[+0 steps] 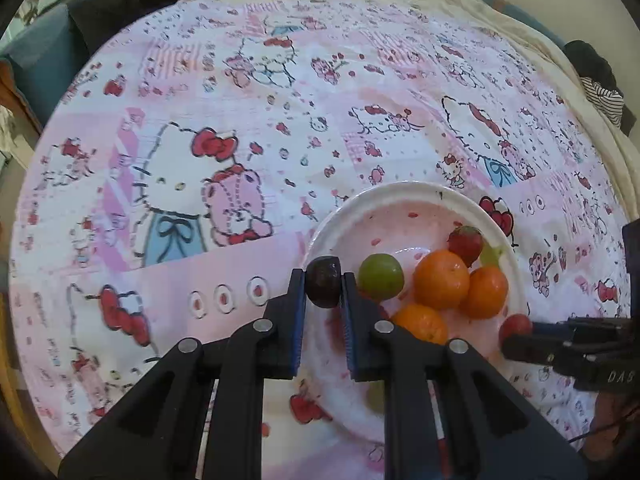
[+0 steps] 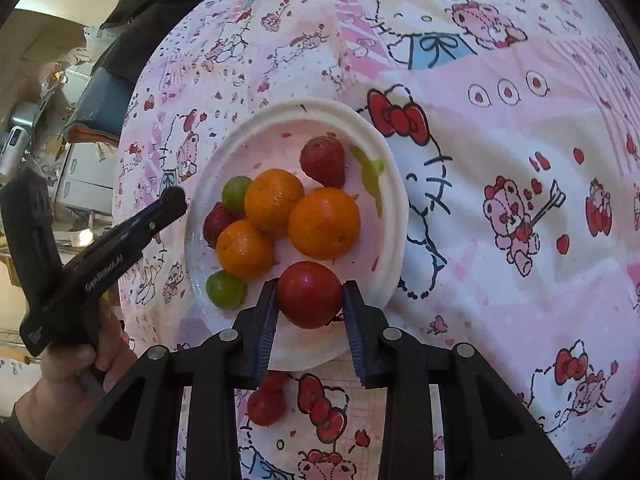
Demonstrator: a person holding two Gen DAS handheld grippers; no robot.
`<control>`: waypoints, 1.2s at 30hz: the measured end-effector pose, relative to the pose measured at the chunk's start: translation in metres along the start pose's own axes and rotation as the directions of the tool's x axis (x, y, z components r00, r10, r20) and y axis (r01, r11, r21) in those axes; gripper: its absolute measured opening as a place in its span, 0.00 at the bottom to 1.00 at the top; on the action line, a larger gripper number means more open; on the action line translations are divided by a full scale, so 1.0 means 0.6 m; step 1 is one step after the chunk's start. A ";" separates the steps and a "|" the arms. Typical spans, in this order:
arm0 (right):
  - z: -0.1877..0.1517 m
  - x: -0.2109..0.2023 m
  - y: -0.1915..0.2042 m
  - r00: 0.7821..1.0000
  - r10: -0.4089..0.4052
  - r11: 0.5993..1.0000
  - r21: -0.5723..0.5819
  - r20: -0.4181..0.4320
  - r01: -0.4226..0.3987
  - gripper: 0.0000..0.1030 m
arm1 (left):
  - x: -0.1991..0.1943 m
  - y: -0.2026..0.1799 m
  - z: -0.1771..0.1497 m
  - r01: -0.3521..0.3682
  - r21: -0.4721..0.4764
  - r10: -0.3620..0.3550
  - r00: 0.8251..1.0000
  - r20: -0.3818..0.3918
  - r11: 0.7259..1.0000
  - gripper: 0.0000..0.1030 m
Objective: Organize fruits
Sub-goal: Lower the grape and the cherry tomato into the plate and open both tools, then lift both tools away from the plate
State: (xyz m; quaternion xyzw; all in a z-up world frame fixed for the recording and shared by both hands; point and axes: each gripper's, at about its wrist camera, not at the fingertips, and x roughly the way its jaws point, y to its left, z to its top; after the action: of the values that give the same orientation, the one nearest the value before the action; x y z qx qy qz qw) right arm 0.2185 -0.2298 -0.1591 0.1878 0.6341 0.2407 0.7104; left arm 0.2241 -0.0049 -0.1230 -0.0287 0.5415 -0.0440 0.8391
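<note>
Left gripper [image 1: 323, 286]: jaws pinched tight on a small dark plum [image 1: 323, 286]; fruit sits at the fingertips, just above the near-left rim of the plate.
Right gripper [image 2: 310, 295]: jaws narrowed onto a red plum [image 2: 310, 295], one pad against each side; held over the near part of the plate.
Loose strawberry [image 2: 266, 400]: on the cloth, nearer than the plate, partly hidden under the right gripper's left finger.
Plate [image 2: 316, 110]: white, round, pale pink printed centre, resting on the cloth.
Plate contents, near: one green fruit [image 2: 225, 290] by the near-left rim.
Plate contents, middle: three oranges [image 2: 324, 223] touching one another; a dark red strawberry [image 2: 216, 224] on their left.
Plate contents, far: second green fruit [image 2: 237, 193] beside the far-left orange; a strawberry [image 2: 323, 161] at the far side; a green smear [image 2: 372, 176] on the right rim.
Person's hand [image 2: 72, 364]: grips the left tool's handle, seen at the left in the right wrist view.
Cloth [image 1: 200, 208]: pink and white cartoon-cat print, covering the whole table.
</note>
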 end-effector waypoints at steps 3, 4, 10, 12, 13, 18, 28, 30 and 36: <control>0.001 0.003 -0.005 1.000 0.006 1.000 0.016 -0.006 -0.006 0.34 | 0.013 -0.004 -0.001 0.014 0.002 -0.014 1.000 -0.020 1.000 0.14; 0.001 0.004 -0.006 1.000 0.008 1.000 0.019 -0.006 -0.007 0.35 | 0.015 -0.005 -0.002 0.015 0.004 -0.015 1.000 -0.023 1.000 0.14; 0.003 0.000 -0.006 1.000 0.031 0.999 0.028 -0.002 -0.031 0.36 | 0.018 -0.005 0.000 0.038 -0.003 -0.038 0.999 -0.032 0.999 0.15; 0.004 -0.002 -0.006 0.999 0.037 0.999 0.032 -0.002 -0.036 0.36 | 0.016 -0.004 0.000 0.052 -0.013 -0.053 0.998 -0.041 0.999 0.32; 0.005 -0.005 -0.007 0.999 0.037 0.999 0.036 0.001 -0.037 0.38 | 0.013 -0.004 0.000 0.050 -0.015 -0.050 0.998 -0.038 0.999 0.41; 0.004 -0.036 -0.006 0.998 0.019 0.999 0.025 0.052 -0.020 0.61 | -0.019 -0.003 -0.002 0.036 -0.025 -0.036 0.999 0.008 0.999 0.64; -0.013 -0.105 0.017 0.986 -0.001 1.000 -0.020 0.167 0.005 0.81 | -0.071 -0.008 -0.029 0.015 -0.012 -0.015 0.999 0.044 1.000 0.64; -0.021 -0.115 0.023 0.983 -0.010 0.999 -0.029 0.183 0.015 0.81 | -0.083 -0.013 -0.035 0.007 0.002 -0.007 0.998 0.058 1.000 0.64; -0.042 -0.143 0.031 0.975 -0.023 0.998 -0.051 0.221 0.035 0.81 | -0.115 -0.017 -0.055 0.005 0.000 -0.005 0.997 0.081 1.000 0.64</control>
State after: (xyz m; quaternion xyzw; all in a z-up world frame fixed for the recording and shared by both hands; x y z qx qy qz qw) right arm 0.1845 -0.2652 -0.0822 0.1848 0.5474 0.2251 0.7845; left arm 0.1650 -0.0077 -0.0729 -0.0320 0.5070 -0.0451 0.8602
